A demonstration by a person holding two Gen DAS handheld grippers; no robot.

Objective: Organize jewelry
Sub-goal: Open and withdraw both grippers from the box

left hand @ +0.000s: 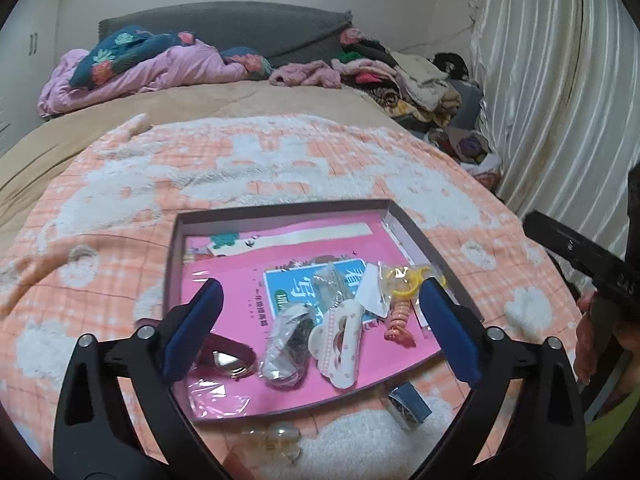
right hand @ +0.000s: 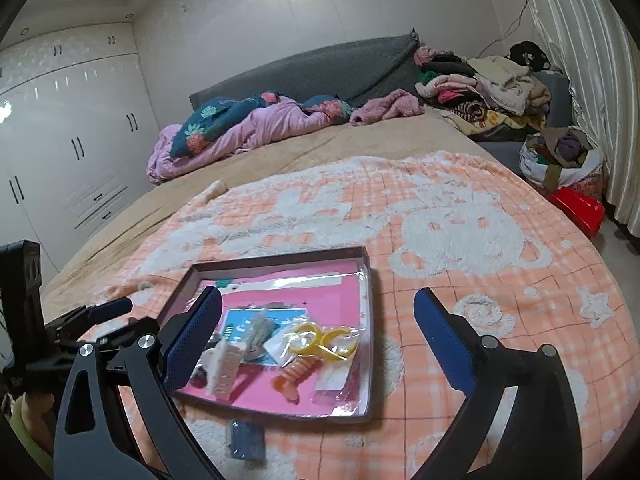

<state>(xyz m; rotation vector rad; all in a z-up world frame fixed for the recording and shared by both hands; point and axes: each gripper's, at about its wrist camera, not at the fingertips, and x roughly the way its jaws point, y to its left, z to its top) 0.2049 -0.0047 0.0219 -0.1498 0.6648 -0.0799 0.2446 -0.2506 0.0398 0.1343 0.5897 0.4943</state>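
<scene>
Mostly you've got the jewelry in the tray (left hand: 182, 248) — white hair clip (left hand: 340, 344), yellow rings (left hand: 404, 284), orange coil tie (left hand: 396, 320) — while both your left gripper (left hand: 320, 320) and right gripper (right hand: 318, 344) hang wide and empty, leaving the small blue box (right hand: 246, 440) and clear beaded piece (left hand: 280, 436) outside.

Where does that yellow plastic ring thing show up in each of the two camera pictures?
Left wrist view: the yellow ring lies in the tray's right part, just left of the gripper's right finger.
Right wrist view: the same ring sits mid-picture, in the tray's right half.
Shared landmark: the orange spiral hair tie lies just below it.
</scene>
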